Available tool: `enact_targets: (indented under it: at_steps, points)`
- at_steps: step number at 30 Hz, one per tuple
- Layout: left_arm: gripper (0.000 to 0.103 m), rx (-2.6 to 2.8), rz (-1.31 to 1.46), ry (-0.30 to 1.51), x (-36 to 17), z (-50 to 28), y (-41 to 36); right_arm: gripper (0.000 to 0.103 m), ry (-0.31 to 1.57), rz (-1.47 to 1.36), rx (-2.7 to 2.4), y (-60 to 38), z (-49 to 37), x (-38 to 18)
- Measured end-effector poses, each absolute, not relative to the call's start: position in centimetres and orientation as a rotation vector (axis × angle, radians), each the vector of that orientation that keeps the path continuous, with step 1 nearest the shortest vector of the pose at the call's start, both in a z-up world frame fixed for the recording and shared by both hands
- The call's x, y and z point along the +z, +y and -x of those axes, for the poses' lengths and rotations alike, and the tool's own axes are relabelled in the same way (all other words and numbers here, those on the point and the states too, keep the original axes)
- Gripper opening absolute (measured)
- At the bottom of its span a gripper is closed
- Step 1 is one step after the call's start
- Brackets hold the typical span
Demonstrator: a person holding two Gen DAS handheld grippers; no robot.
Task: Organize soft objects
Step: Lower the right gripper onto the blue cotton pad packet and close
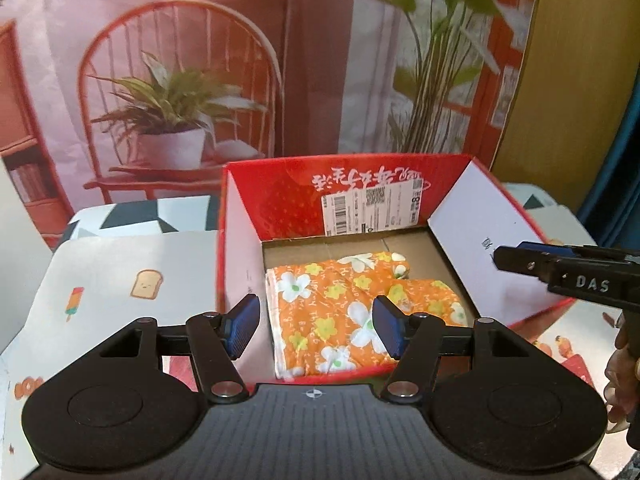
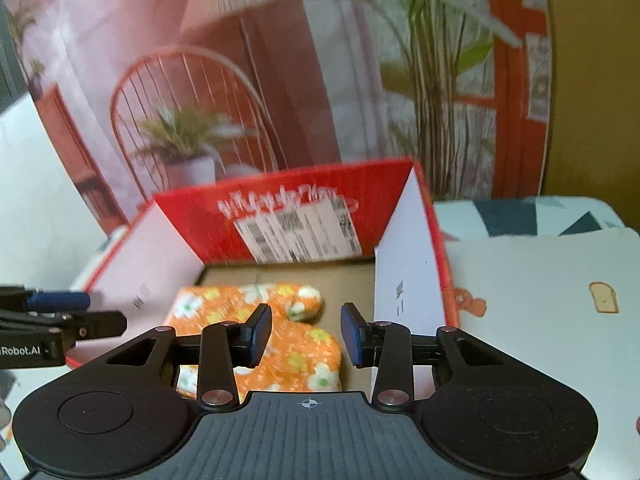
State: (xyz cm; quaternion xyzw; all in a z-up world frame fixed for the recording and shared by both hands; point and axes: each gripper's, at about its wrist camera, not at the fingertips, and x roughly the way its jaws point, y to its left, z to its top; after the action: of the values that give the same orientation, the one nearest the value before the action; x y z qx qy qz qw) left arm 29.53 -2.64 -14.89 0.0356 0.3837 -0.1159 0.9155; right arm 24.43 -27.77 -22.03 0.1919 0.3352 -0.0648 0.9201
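An orange oven mitt with white and yellow flowers (image 1: 340, 308) lies flat on the cardboard floor of an open red box (image 1: 276, 196). It also shows in the right wrist view (image 2: 296, 344), inside the same box (image 2: 288, 204). My left gripper (image 1: 314, 326) is open and empty, hovering above the box's near edge over the mitt. My right gripper (image 2: 306, 334) is open and empty, above the mitt's right part. The right gripper's fingers (image 1: 520, 260) reach in from the right in the left wrist view. The left gripper's fingers (image 2: 100, 324) show at the left in the right wrist view.
The box stands on a table covered by a white cloth with toast and ice-lolly prints (image 1: 120, 276), which also shows in the right wrist view (image 2: 540, 300). A printed backdrop of a chair and plants (image 1: 180, 100) hangs behind. A white shipping label (image 1: 372, 210) is on the box's far wall.
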Motion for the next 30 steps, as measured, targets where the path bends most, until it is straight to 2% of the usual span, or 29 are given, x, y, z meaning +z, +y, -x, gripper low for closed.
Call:
enact_targets:
  at_steps: [12,25,30]
  points:
    - [0.064,-0.195,0.004,0.745,-14.6,-21.8,-0.5,0.036,0.510,-0.381,-0.126,-25.5,-16.3,-20.0]
    - [0.062,-0.237,0.111,0.917,-20.3,-20.6,-1.1,0.037,0.673,-0.423,-0.033,-20.9,-13.4,-24.8]
    - [0.055,-0.252,0.142,0.957,-22.0,-20.1,-1.0,0.038,0.731,-0.436,-0.015,-20.3,-13.1,-26.4]
